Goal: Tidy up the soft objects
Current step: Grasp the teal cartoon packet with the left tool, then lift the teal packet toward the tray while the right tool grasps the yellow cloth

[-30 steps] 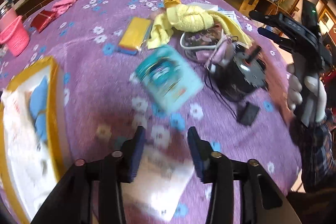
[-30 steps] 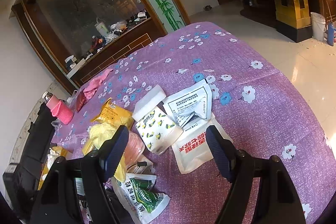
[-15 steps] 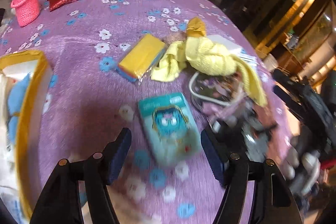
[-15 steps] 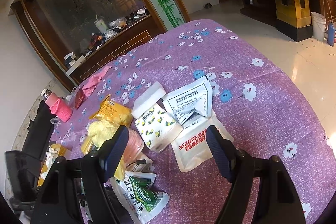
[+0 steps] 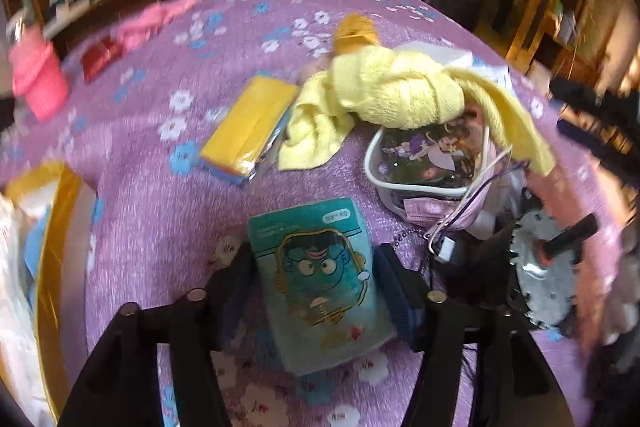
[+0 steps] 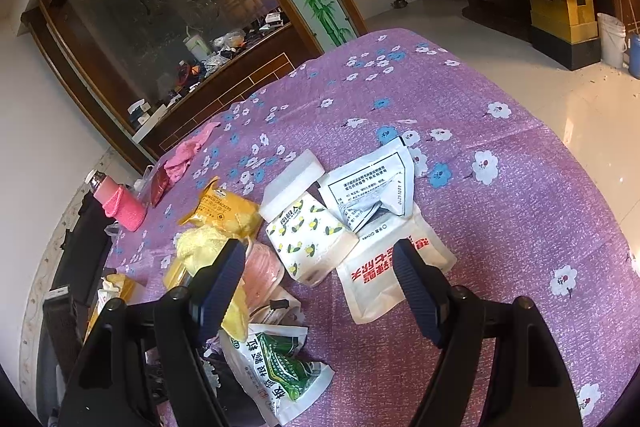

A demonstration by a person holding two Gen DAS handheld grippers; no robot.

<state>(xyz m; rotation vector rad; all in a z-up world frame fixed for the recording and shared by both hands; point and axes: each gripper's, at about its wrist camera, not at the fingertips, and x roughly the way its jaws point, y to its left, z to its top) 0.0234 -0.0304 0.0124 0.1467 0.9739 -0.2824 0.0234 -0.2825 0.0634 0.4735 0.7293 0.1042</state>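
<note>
Yellow-rimmed box [image 5: 60, 227], desk's left edge: holds white and blue soft items; sorting begun. Left tongs [image 5: 316, 287]: just narrowing, jaws astride flat teal cartoon-face packet [image 5: 320, 279] lying on desk, pads near, contact unclear. Yellow towel [image 5: 400, 91], other pouches: unsorted. Right tongs [image 6: 320, 287]: wide, empty, above pouches.

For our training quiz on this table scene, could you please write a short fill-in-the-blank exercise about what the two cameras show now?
1. The teal packet lies between the fingers of the ____ gripper.
2. The knotted towel draped over the clear pouch is ____ in colour.
3. The tablecloth is purple with a ____ pattern.
4. The right gripper holds ____.

Missing words: left; yellow; flower; nothing
</note>
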